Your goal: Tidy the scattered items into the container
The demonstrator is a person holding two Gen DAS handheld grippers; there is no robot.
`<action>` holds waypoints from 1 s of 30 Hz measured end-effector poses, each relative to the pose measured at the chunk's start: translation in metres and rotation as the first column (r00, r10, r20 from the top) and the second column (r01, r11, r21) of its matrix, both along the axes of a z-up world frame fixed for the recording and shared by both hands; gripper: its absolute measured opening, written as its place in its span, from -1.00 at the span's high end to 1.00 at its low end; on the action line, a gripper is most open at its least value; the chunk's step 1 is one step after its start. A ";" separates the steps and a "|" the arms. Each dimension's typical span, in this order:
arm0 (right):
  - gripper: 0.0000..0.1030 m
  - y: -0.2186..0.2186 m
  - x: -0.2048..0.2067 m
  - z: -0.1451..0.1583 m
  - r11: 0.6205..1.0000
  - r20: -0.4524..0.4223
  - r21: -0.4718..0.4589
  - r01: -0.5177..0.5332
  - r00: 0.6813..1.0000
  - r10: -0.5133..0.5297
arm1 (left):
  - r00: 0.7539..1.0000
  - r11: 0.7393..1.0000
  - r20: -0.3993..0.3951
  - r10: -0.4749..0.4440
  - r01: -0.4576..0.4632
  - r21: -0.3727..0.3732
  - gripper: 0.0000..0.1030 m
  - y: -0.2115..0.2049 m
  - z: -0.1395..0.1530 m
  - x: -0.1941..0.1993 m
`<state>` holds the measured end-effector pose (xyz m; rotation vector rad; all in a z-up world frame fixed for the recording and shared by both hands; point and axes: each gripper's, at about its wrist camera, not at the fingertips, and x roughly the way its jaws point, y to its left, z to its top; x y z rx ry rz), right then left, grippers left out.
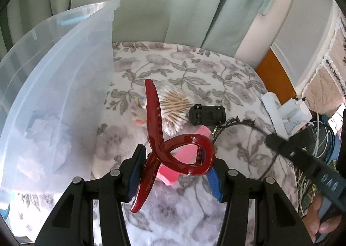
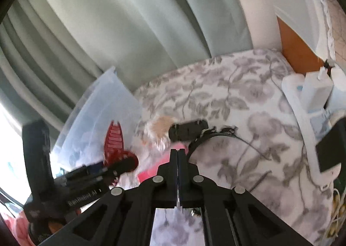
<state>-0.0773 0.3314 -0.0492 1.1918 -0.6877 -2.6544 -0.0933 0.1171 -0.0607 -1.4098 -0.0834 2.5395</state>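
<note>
L gripper (image 1: 175,170) clamped on red hair claw clip (image 1: 173,150); clip held off the floral bedspread (image 1: 216,73), long toothed end pointing up and fwd. Blue pads (image 1: 214,183) press clip's looped body from both sides. Clear plastic container (image 1: 64,73) stands just to L of clip, some pale items inside, blurred.

R gripper (image 2: 177,155) fully closed, fingers touching, nothing between them.

On bedspread beyond clip: cotton swabs (image 1: 175,107) in a round bunch, black toy car (image 1: 206,114) beside them, pink item (image 1: 183,157) partly under clip, pastel hair tie (image 1: 139,114), black headband (image 1: 244,125) to R of car.
</note>
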 end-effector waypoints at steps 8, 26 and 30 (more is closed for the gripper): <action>-0.06 -0.044 -0.014 -0.041 0.989 0.134 0.099 -0.108 0.986 0.094 | 1.000 1.000 0.011 0.004 -0.004 -0.007 -0.06 -0.003 0.001 0.002; 0.69 -0.056 -0.011 -0.045 0.987 0.177 0.158 -0.023 0.984 -0.006 | 1.000 1.000 0.014 -0.002 0.002 0.009 -0.06 -0.014 0.009 0.008; 0.69 -0.037 0.007 -0.014 0.999 0.093 0.026 0.043 0.995 -0.045 | 1.000 1.000 -0.006 -0.010 0.010 0.014 -0.06 -0.014 0.021 0.015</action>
